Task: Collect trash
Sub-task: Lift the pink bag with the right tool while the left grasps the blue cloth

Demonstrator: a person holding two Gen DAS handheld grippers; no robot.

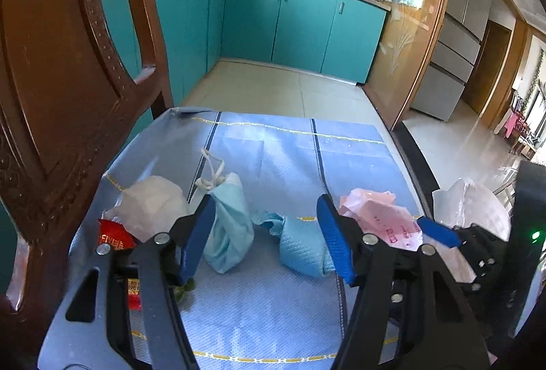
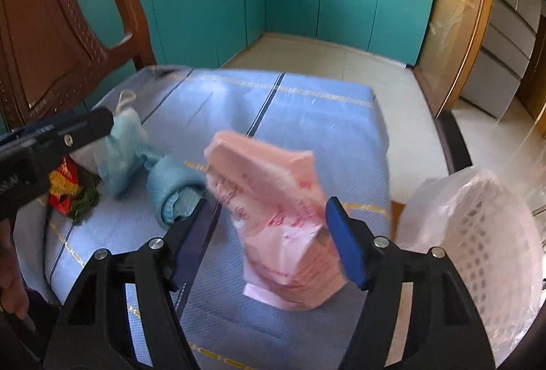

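On the blue-clothed desk (image 1: pixel 266 312), the left hand-held gripper (image 1: pixel 266 233) stands open, a crumpled pale blue face mask (image 1: pixel 228 233) and a rolled blue cloth wad (image 1: pixel 303 250) between its fingers, untouched. The right hand-held gripper (image 2: pixel 269 237) gapes around a blurred pink printed plastic bag (image 2: pixel 273 216); a bag-lined white plastic basket (image 2: pixel 477 243) sits just right.

"FIVE" on red wrapper (image 1: pixel 114 238)

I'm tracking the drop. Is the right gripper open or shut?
Open: the right gripper has its blue pads clear of the pink packet between them.
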